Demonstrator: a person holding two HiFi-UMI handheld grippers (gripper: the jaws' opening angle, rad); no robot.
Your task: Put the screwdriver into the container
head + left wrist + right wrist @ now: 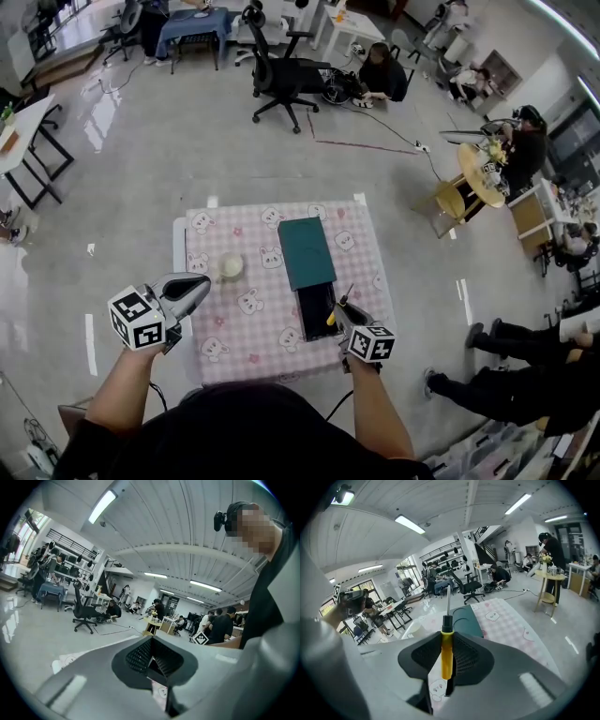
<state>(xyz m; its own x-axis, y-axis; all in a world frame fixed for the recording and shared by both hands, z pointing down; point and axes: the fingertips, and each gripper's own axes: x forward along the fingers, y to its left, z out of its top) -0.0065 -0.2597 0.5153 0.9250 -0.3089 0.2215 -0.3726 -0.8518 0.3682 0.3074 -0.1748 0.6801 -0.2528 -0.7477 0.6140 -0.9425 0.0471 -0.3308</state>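
A screwdriver [446, 652] with a yellow handle and a thin metal shaft is clamped in my right gripper [447, 667], its shaft pointing away from me. In the head view this gripper [341, 313] hangs at the right edge of the dark open container [315, 302], with the screwdriver [332, 317] over that rim. A dark green lid [307, 251] lies just beyond the container and overlaps its far end. My left gripper [192, 289] is shut on nothing and is held above the table's left edge.
The table [361, 244] wears a pink checked cloth with bunny prints. A small pale round object [231, 266] stands left of the lid. Office chairs [281, 75] and seated people are far off; a person's legs [525, 375] reach in at the right.
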